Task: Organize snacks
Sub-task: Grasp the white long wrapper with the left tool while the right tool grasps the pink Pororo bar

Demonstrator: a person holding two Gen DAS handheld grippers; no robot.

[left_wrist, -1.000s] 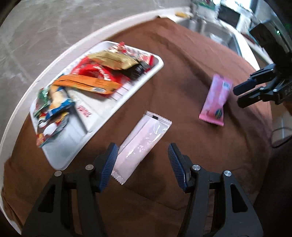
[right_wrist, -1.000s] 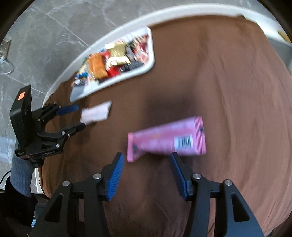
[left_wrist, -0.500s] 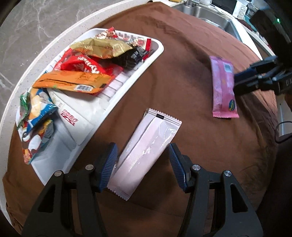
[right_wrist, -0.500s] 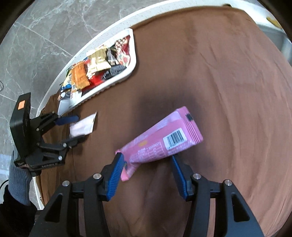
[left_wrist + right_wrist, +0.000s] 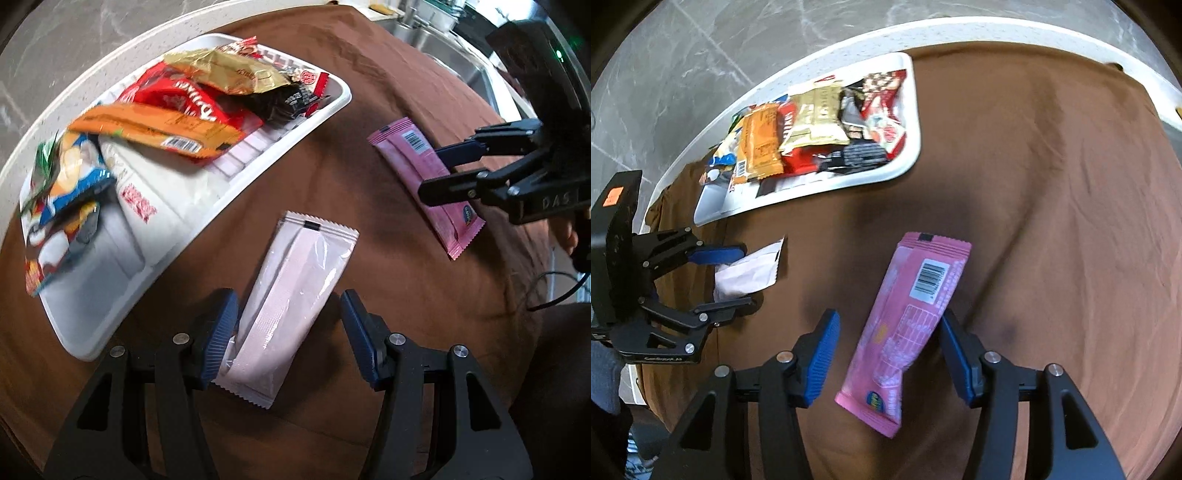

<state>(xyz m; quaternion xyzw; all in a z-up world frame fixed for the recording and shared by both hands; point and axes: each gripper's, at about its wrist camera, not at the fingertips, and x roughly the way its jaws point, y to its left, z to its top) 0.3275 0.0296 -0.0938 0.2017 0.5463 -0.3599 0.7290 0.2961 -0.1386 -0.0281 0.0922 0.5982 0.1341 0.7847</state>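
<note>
- Right now the step in hand looks like a double pick-up: each hand-held gripper straddles one loose snack on the brown cloth over the table (image 5: 388,92), while the white tray (image 5: 332,107) beyond already holds a heap of packets.
- Left hand-held gripper (image 5: 290,332): its jaws stand apart, with the near end of the pale pink sachet (image 5: 295,310) between them. The left pad seems to touch the sachet's edge; the right pad is clear of it. I would centre the sachet before closing, so it does not skid sideways.
- Right hand-held gripper (image 5: 888,354): its jaws are opening, and the bright pink bar (image 5: 908,325) lies between them, slanted, with its edge at the right pad and not clamped. Squaring the jaws to the bar's narrow width should help.
- Both wrappers look thin and slippery, so I would go low enough to catch the body, not only the crimped seal.
- Avoid pinching the cloth, which could drag the tray.
- Place each snack in the tray's barer near end.
</note>
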